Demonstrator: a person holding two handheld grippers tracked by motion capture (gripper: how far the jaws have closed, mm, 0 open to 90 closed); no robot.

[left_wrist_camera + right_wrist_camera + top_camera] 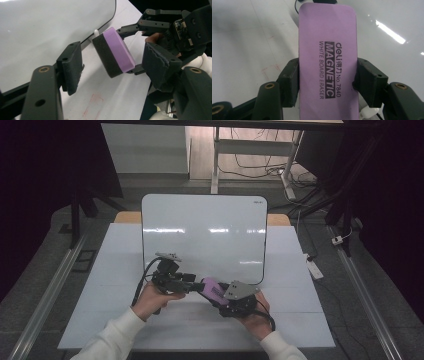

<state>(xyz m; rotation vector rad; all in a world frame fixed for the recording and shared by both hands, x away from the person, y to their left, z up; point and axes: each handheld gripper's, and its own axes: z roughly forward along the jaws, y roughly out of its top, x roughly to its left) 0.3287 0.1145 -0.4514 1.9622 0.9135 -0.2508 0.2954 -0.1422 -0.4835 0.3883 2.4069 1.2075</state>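
The worktop [100, 310] is a pale sheet, and a whiteboard [205, 235] lies flat on its middle, reaching away from the person. Near the board's front edge, the two hands bring their tools together.

The right tongs [327, 75] hold a purple magnetic whiteboard eraser [327, 37] by its long sides, the pads pressed flat against both edges, with the printed purple back facing the right gripper view's camera. In the left gripper view the eraser [117, 50] hangs tilted above the worktop, its dark felt face turned toward the left tongs [112, 67]. These stand partly spread, with the eraser in the gap between their pads but touching neither.

This looks like a handover from right to left. To do it well, the left tongs should square their pads to two opposite faces of the eraser, clear of the right pads, and close fully before the right tongs let go. A skewed bite on the soft felt could let the block twist or drop.
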